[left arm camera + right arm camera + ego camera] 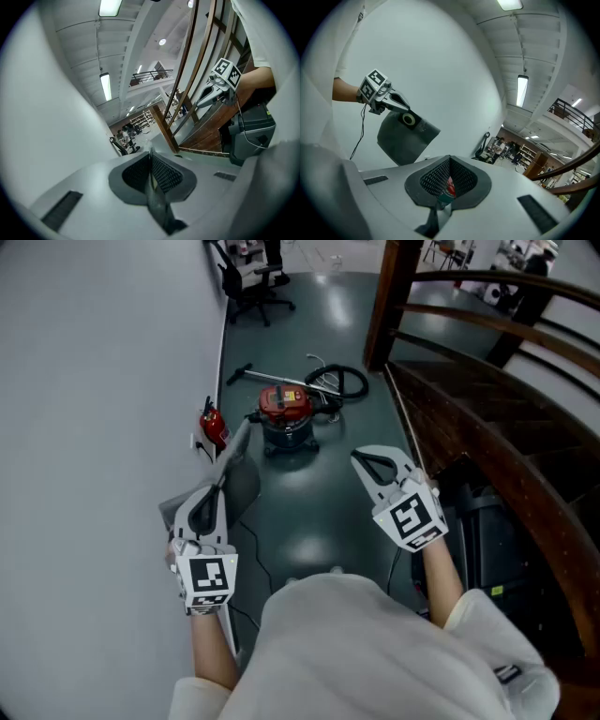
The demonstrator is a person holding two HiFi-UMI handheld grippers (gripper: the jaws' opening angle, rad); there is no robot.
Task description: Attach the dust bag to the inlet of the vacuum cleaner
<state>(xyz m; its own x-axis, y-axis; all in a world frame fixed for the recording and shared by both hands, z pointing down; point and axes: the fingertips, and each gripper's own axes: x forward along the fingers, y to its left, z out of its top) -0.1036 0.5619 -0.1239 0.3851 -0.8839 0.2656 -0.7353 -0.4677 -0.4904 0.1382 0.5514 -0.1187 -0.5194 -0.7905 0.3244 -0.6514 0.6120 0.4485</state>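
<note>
A red and black canister vacuum cleaner (285, 411) stands on the floor ahead of me, its black hose (339, 381) coiled behind it. My left gripper (221, 486) is shut on the edge of a grey dust bag (242, 486), which hangs beside the wall. In the left gripper view the bag (157, 201) shows edge-on between the pads. The right gripper view shows the bag (403, 138) with its round collar (409, 120) under the left gripper (401, 104). My right gripper (361, 460) is held level with the left one, shut and holding nothing. The vacuum (450, 186) shows red behind its jaws.
A white wall (94, 381) runs along the left, with a red fire extinguisher (214, 425) at its foot. A dark wooden staircase (487, 427) and a black box (492, 531) fill the right. An office chair (251, 282) stands further back.
</note>
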